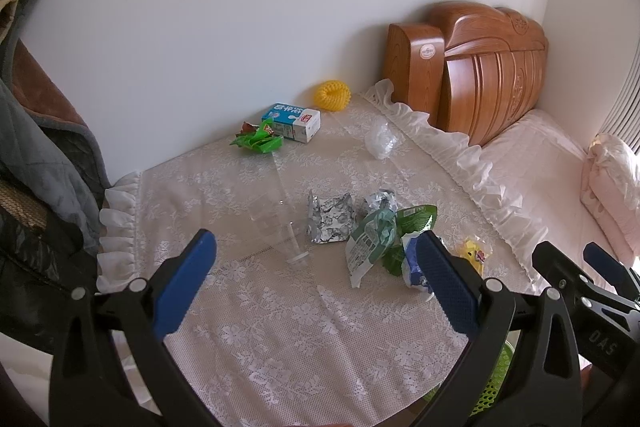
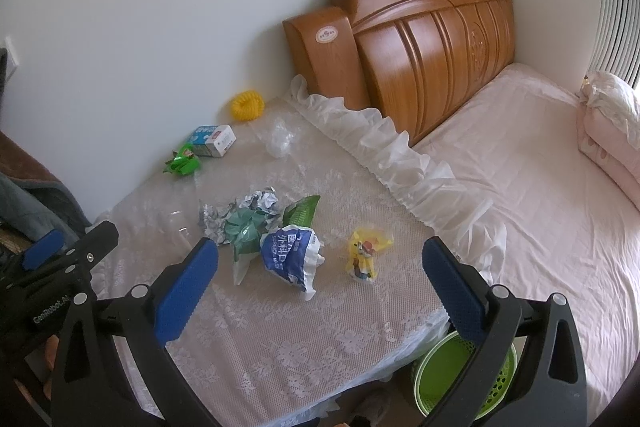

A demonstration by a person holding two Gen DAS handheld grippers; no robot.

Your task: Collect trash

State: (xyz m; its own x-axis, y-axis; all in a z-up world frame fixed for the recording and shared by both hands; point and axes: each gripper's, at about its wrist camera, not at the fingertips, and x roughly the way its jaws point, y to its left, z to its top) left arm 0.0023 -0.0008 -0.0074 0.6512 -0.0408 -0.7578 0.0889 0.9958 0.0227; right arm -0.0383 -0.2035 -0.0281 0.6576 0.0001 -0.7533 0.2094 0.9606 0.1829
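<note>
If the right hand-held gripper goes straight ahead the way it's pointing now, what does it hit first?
Most likely the blue-and-white mask wrapper, which lies nearest on the lace-covered table between the open fingers of the right hand-held gripper. The yellow toy packet lies just beside that line. Depth is hard to judge.

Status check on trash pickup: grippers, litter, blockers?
Left gripper open, empty. Right gripper open, empty. Blue wrapper, foil, green wrappers all on the lace tablecloth; green bin below the table edge. Nothing blocking.
</note>
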